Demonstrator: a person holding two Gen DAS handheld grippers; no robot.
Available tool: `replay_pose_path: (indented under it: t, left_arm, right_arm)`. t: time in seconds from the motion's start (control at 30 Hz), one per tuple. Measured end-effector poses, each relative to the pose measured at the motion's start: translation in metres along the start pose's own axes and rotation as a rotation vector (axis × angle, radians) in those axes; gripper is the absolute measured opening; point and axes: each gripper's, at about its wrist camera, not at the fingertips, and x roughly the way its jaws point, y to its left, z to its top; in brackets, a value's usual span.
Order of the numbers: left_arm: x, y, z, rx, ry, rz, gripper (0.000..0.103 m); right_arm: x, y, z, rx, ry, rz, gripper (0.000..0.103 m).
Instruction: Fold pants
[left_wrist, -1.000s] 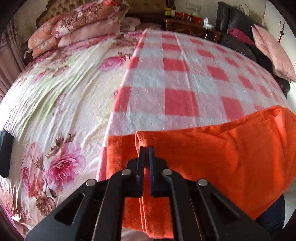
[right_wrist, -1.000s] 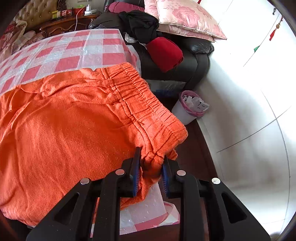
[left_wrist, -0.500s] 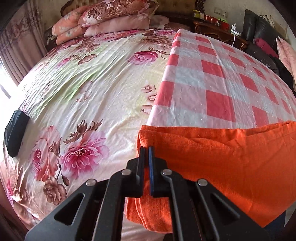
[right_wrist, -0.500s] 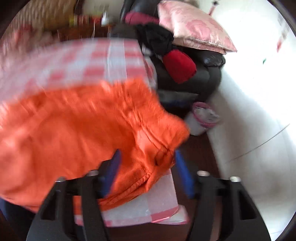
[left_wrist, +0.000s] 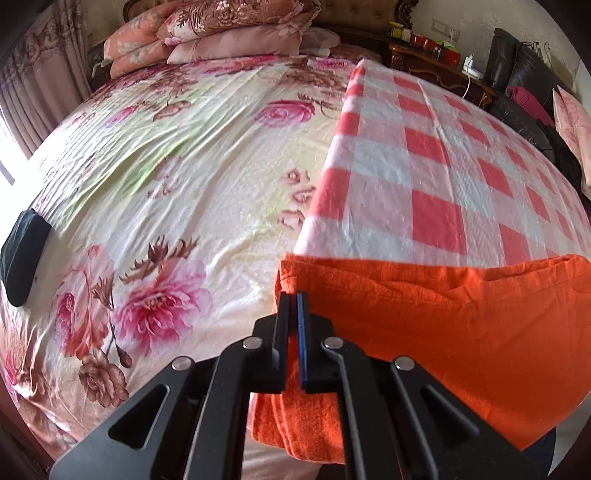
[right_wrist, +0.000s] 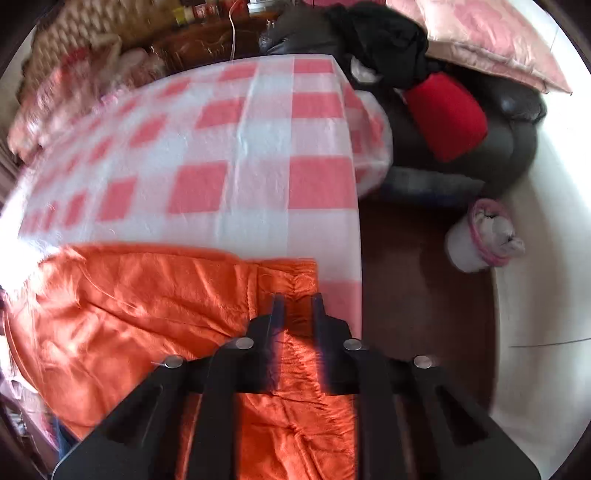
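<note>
Left tongs (left_wrist: 292, 295) clamped tight on hem corner of orange pants (left_wrist: 461, 325), at near left edge of checked cloth (left_wrist: 424, 166). Right tongs (right_wrist: 297, 297) closing, waistband of pants (right_wrist: 288, 280) between blades; contact unclear, view blurred. Pants lie across near end of checked cloth on bed. Floral bedsheet (left_wrist: 166, 177) left of cloth. Pillows (left_wrist: 221, 29) beyond, at headboard. Bin (right_wrist: 480, 240) on floor, right of cloth.

A: What is blurring in the right wrist view?
B: The bedding (right_wrist: 66, 96) at upper left is smearing; the right tool (right_wrist: 295, 306) is closing, its fingertips blurring.
A: Anything cut off?
B: The orange pants (left_wrist: 461, 325) are running past the left wrist view's right edge.
</note>
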Motion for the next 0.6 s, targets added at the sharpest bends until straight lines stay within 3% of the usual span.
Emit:
replay_pose_path:
  t: [0.1, 0.17, 0.23, 0.27, 0.3, 0.37, 0.43, 0.6]
  left_arm:
    - [0.000, 0.010, 0.021, -0.002, -0.012, 0.009, 0.004]
    - [0.018, 0.006, 0.026, 0.034, 0.051, 0.010, 0.005]
    - [0.019, 0.008, 0.025, 0.028, 0.052, 0.014, 0.017]
    - [0.010, 0.013, 0.024, 0.002, 0.024, -0.022, 0.021]
    - [-0.001, 0.020, 0.020, -0.030, -0.008, -0.059, 0.031]
    - [-0.018, 0.037, 0.008, -0.078, -0.041, -0.057, 0.030]
    - [-0.028, 0.050, -0.011, -0.116, -0.031, -0.111, 0.030]
    - [-0.022, 0.041, -0.056, -0.060, 0.019, -0.112, 0.029]
  right_arm:
    - [-0.005, 0.026, -0.014, -0.037, -0.028, -0.116, 0.011]
    - [0.000, 0.035, -0.025, -0.016, -0.051, -0.193, 0.011]
    - [0.002, 0.035, -0.027, 0.020, -0.077, -0.220, 0.011]
    - [0.002, 0.037, -0.028, 0.029, -0.085, -0.239, 0.011]
    - [0.003, 0.039, -0.028, 0.033, -0.091, -0.260, 0.011]
    - [0.005, 0.045, -0.029, 0.022, -0.106, -0.316, 0.011]
    - [0.007, 0.050, -0.031, 0.032, -0.111, -0.348, 0.011]
    - [0.010, 0.062, -0.032, 0.032, -0.110, -0.433, 0.011]
